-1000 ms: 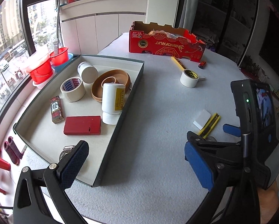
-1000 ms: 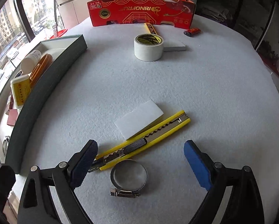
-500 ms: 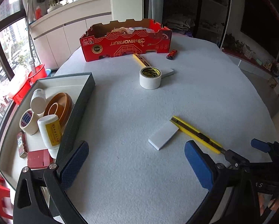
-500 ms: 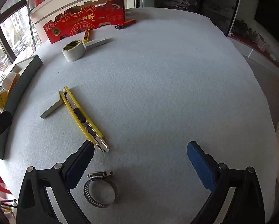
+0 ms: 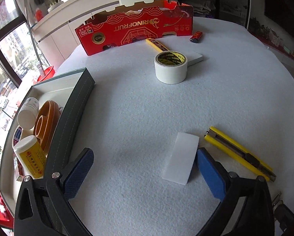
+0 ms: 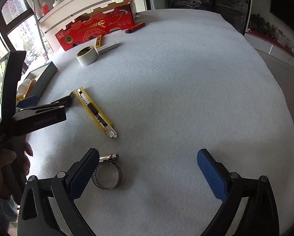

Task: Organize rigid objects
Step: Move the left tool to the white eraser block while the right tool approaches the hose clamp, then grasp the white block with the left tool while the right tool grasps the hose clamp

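My left gripper [image 5: 145, 174] is open and low over the table. A flat white block [image 5: 181, 157] lies between its fingers, close to the right pad [image 5: 209, 174] and apart from the left one. A yellow utility knife [image 5: 239, 153] lies just right of the block. My right gripper [image 6: 147, 174] is open with nothing between its pads. A metal hose clamp [image 6: 107, 174] lies against its left finger [image 6: 84, 175]. In the right wrist view the knife [image 6: 95, 112] lies ahead, and the left gripper [image 6: 46, 100], held by a hand [image 6: 9, 161], hides the block.
A grey tray [image 5: 72, 122] at the left holds bottles, tape rolls and other items. Farther back are a white tape roll [image 5: 170, 66], a grey flat piece [image 5: 196, 58], a yellow blade case [image 5: 156, 44], a red lighter [image 5: 196, 36] and a red cardboard box [image 5: 135, 25].
My left gripper swung from over the tray rightward and down to the white block. My right gripper shifted off the knife, so the hose clamp now sits by its left finger.
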The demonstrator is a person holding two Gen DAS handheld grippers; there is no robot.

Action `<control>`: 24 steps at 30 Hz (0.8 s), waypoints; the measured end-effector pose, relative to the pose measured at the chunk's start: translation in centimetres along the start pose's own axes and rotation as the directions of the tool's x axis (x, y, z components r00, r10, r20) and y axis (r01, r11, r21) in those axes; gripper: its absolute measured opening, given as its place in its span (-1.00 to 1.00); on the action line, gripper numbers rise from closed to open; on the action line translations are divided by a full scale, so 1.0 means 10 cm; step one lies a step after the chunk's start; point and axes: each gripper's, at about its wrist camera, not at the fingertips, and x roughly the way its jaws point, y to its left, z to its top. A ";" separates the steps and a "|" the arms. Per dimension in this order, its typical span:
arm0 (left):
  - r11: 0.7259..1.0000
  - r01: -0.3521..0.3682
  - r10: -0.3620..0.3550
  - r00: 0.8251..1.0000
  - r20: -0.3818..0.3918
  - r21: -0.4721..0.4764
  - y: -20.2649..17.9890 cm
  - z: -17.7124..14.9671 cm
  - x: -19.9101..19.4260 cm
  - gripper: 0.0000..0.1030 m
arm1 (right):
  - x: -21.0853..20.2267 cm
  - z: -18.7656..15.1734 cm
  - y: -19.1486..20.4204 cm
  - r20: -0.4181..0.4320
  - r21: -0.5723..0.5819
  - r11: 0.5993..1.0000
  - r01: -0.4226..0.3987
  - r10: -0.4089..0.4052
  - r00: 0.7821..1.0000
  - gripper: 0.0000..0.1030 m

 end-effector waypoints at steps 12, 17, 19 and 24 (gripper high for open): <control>0.985 0.169 -0.169 0.985 0.021 -0.038 -0.05 0.04 0.04 1.00 | 0.19 -0.08 0.38 -0.021 -0.143 0.986 0.086 -0.090 0.996 0.98; 0.989 0.146 -0.144 0.989 0.046 -0.040 -0.06 0.02 0.04 1.00 | 0.19 -0.08 0.38 -0.021 -0.140 0.986 0.092 -0.095 0.995 0.98; 0.989 0.146 -0.144 0.989 0.046 -0.040 -0.06 0.03 0.04 1.00 | 0.19 -0.08 0.39 -0.018 -0.141 0.986 0.094 -0.097 0.995 0.98; 0.989 0.144 -0.142 0.989 0.037 -0.045 -0.06 0.03 0.03 1.00 | 0.19 -0.08 0.40 -0.021 -0.139 0.986 0.097 -0.101 0.995 0.98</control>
